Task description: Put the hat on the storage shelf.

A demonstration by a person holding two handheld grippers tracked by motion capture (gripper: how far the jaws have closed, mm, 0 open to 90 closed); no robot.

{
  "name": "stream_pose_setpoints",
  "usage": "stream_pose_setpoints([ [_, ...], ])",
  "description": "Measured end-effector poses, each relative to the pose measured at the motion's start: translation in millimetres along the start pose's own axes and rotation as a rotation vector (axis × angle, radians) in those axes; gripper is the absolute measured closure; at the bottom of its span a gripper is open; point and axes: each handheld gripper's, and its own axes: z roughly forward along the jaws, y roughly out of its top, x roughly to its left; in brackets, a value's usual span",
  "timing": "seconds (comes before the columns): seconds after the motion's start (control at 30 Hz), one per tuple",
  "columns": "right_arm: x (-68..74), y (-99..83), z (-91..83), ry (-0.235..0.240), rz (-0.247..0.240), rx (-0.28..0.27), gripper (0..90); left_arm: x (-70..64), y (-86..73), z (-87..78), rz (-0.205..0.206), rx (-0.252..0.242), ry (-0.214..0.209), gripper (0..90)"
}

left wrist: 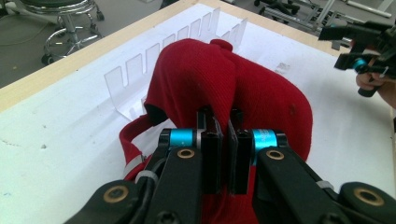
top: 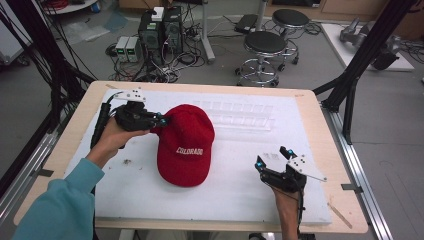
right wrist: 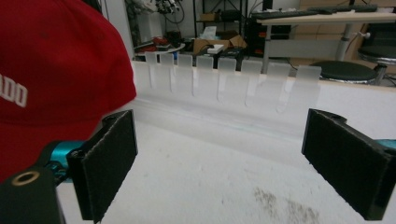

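Your left gripper (left wrist: 223, 140) pinches the soft, floppy red cap (top: 186, 145) by its back; right gripper (top: 274, 161) gapes empty, so grab the stiff brim.

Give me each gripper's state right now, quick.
Left gripper: closed, pinching the back of the red cap.
Right gripper: open, holding nothing, beside the cap over the white mat.

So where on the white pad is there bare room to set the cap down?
Bare patches: the near strip between the red cap and the pad's front edge, and the stretch between the cap and the open right gripper. Crowded: the far side by the clear slotted rack, and the cap's rear, where the left gripper pinches its fabric.
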Motion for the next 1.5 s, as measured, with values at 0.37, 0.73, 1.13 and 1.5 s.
stream_pose_setpoints([
  [0.37,27.3,58.2,9.2,0.115,-0.021,-0.017,9.3,-9.4,2.7,-2.6,0.016,-0.007,-0.001,86.1],
  [0.73,67.8,105.9,43.1,0.265,-0.032,0.086,9.3,-16.9,4.2,-6.4,0.034,-0.011,-0.004,86.1],
  [1.13,123.9,119.8,82.5,0.325,-0.065,0.205,9.3,-22.4,5.2,-7.8,0.038,-0.02,-0.013,86.1],
  [1.5,138.5,112.8,108.2,0.349,-0.066,0.274,9.3,-25.0,3.0,-9.0,0.046,-0.033,-0.024,86.1],
])
